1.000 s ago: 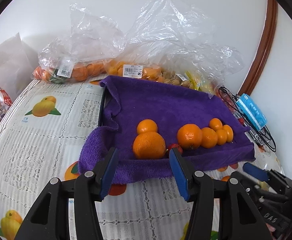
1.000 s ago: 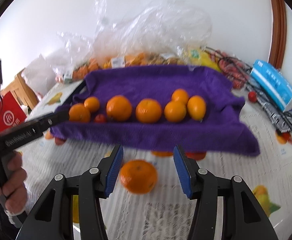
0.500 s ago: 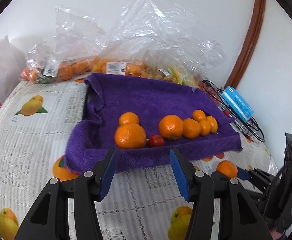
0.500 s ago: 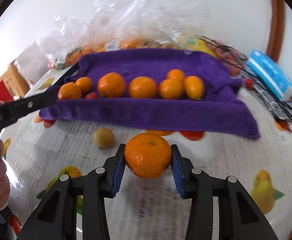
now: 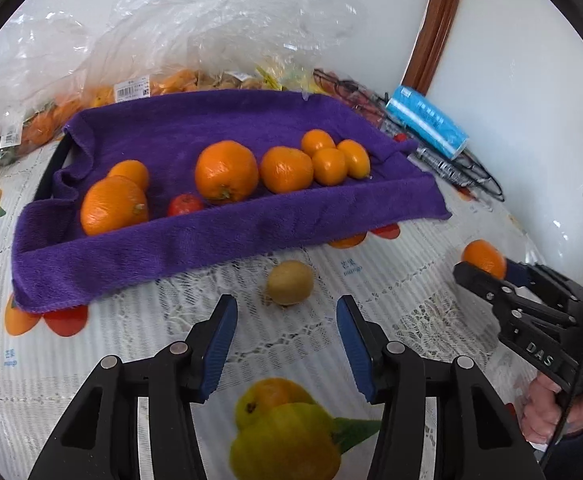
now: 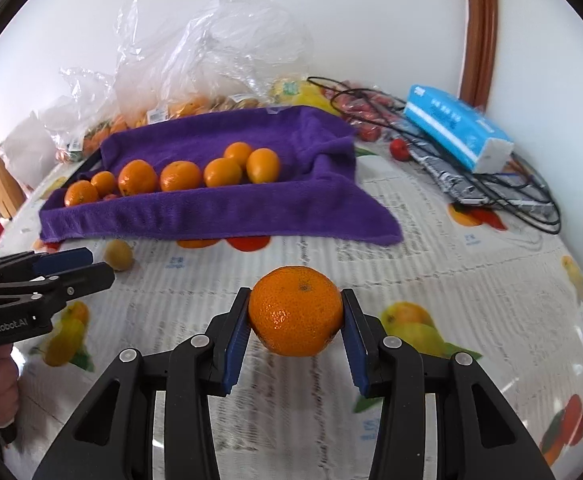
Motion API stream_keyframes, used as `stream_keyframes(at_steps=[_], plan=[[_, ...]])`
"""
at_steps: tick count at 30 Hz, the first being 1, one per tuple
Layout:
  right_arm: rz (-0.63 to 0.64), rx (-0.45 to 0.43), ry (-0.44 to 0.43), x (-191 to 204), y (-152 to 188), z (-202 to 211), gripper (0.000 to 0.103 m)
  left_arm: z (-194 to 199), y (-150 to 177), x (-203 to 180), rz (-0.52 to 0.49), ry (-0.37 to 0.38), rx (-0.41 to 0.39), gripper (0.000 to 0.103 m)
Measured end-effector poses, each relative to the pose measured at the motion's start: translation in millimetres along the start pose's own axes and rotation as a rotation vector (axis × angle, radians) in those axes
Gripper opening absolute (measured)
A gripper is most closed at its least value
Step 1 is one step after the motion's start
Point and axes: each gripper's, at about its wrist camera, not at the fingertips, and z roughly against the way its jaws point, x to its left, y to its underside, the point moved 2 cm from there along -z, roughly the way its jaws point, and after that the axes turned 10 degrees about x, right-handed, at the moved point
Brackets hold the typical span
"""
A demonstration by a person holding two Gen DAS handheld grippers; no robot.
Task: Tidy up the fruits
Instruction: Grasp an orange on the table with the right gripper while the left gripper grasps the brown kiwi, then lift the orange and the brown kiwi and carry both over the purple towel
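My right gripper (image 6: 295,316) is shut on an orange (image 6: 294,316) and holds it above the tablecloth; it also shows at the right of the left wrist view (image 5: 484,260). My left gripper (image 5: 286,322) is open and empty, with a small yellow-brown fruit (image 5: 290,282) lying on the cloth just ahead of its fingers; the fruit also shows in the right wrist view (image 6: 118,254). A purple towel (image 5: 227,236) covers a tray and carries a row of several oranges (image 5: 226,171) and one small red fruit (image 5: 185,205).
Clear plastic bags of fruit (image 5: 139,88) lie behind the towel by the wall. A blue tissue pack (image 6: 457,133), black cables (image 6: 503,196) and a small red fruit (image 6: 399,148) sit at the right. The tablecloth (image 6: 431,280) has printed fruit pictures.
My right gripper has lifted the orange and drawn back from the towel. My left gripper has pulled back and swung right, bringing the yellow-brown fruit in front of its fingers.
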Motion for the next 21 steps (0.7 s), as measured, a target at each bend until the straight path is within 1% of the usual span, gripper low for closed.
stream_keyframes(at_steps=[1,2,3,4,5,6,10,14,16,18,19,21], plan=[[0.002,0.007,0.003,0.1,0.4,-1.0,0.043,-1.5,-1.5,-5.9,-0.013,-0.042,-0.006,0.047],[0.001,0.011,-0.01,-0.5,0.1,-1.8,0.043,-2.7,-3.0,-10.2,-0.024,-0.05,-0.006,0.044],[0.001,0.01,-0.025,-0.3,0.0,-1.7,0.043,-5.7,-4.7,-14.5,-0.028,-0.043,0.0,0.044],[0.001,0.011,-0.033,0.4,-1.3,-2.8,0.043,-7.9,-6.6,-18.4,-0.026,-0.062,-0.002,0.04],[0.006,0.017,-0.036,1.4,-1.8,-4.2,0.043,-9.7,-8.6,-18.5,-0.022,-0.081,-0.001,0.028],[0.01,0.022,-0.038,2.4,-2.0,-5.7,0.043,-10.7,-9.6,-18.3,-0.015,-0.108,-0.001,0.025],[0.009,0.06,-0.059,7.6,-4.3,-14.1,0.043,-7.0,-7.0,-12.0,0.019,-0.102,-0.011,0.025],[0.009,0.066,-0.08,12.3,-8.6,-18.6,0.043,0.6,0.9,0.3,0.043,-0.152,-0.019,0.025],[0.008,0.075,-0.084,13.8,-9.8,-21.4,0.043,5.6,5.7,10.2,0.077,-0.172,-0.025,0.025],[0.009,0.098,-0.086,13.9,-10.0,-25.9,0.044,7.2,7.6,17.5,0.112,-0.168,-0.026,0.025],[0.008,0.094,-0.087,13.8,-10.0,-25.2,0.043,7.6,7.6,19.3,0.118,-0.16,-0.027,0.026],[0.008,0.097,-0.088,14.3,-9.8,-25.7,0.044,6.4,7.3,17.6,0.11,-0.173,-0.024,0.026]])
